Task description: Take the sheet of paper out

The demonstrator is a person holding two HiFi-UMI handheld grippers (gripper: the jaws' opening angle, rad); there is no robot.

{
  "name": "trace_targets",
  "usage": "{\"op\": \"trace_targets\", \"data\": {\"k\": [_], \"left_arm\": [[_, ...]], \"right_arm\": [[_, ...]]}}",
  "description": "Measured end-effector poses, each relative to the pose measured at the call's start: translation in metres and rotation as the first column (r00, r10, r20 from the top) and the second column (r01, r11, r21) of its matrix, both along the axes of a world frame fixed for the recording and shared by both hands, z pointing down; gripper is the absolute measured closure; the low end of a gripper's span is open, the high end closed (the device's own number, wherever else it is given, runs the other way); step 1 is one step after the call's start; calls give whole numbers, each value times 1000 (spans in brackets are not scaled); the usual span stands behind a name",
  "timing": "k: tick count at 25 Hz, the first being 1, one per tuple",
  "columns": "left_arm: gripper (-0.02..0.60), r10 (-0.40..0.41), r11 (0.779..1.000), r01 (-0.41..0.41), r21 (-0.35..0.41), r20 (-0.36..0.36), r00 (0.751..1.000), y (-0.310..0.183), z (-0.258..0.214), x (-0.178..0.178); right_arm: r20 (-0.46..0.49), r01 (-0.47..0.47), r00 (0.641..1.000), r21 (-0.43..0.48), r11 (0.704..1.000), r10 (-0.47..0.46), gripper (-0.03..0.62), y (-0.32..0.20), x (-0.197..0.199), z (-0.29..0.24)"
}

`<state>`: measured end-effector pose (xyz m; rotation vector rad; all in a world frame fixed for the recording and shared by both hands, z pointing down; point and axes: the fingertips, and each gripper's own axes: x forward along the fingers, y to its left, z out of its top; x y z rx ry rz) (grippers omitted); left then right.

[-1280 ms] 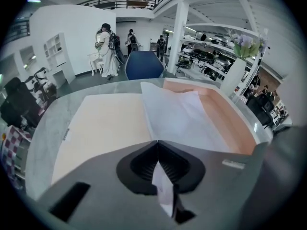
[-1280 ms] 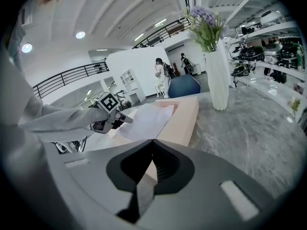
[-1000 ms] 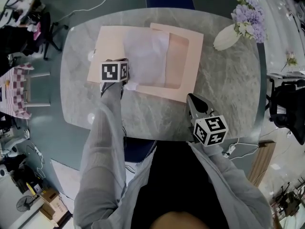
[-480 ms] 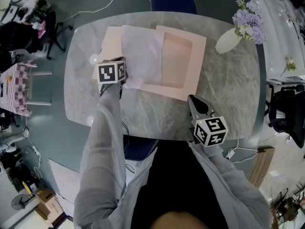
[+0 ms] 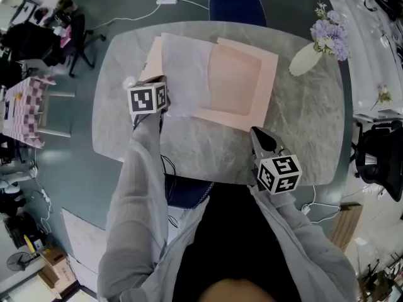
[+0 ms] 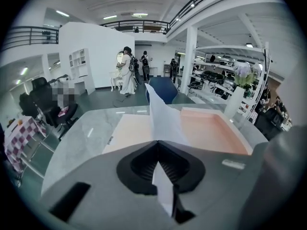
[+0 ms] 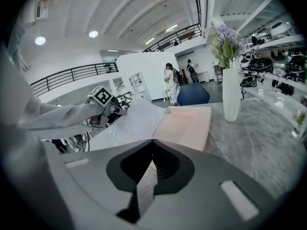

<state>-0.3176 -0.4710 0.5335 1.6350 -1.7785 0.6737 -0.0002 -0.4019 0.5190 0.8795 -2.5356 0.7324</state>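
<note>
Nearest the person, above the table's (image 5: 296, 128) front edge, the right gripper (image 5: 255, 132) is hovering with its jaws together on nothing, well apart from the work, probably so as not to be crowding the sheet. Farther out, the left gripper (image 6: 157, 145) is clenching the near corner of the sheet of paper (image 5: 186, 74), likely because thin paper offers purchase only at an edge. Beyond those jaws the sheet is rising and draping away from them, over the flat pink lid (image 5: 151, 61) and the left rim of the pink box (image 5: 242, 93), seemingly not yet clear of the box.
</note>
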Motion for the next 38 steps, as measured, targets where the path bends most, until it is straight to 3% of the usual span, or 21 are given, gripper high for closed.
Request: {"op": "trace_targets", "data": {"k": [21,30,38], "left_arm": [[577,-28,983,33,179,-30,999,52,-75,-14],[577,-1,956,36,293,-118,993,69,-108,-4],[577,83,910,-3,414,-176,981,82,-141,32]], "right_arm": [[15,-1,1000,73,997,0,582,45,-13,-35],[17,-15,1000,100,995,13,582,58,-15,-47],[28,-41,999,122,992,38,582,60,-9,-58]]}}
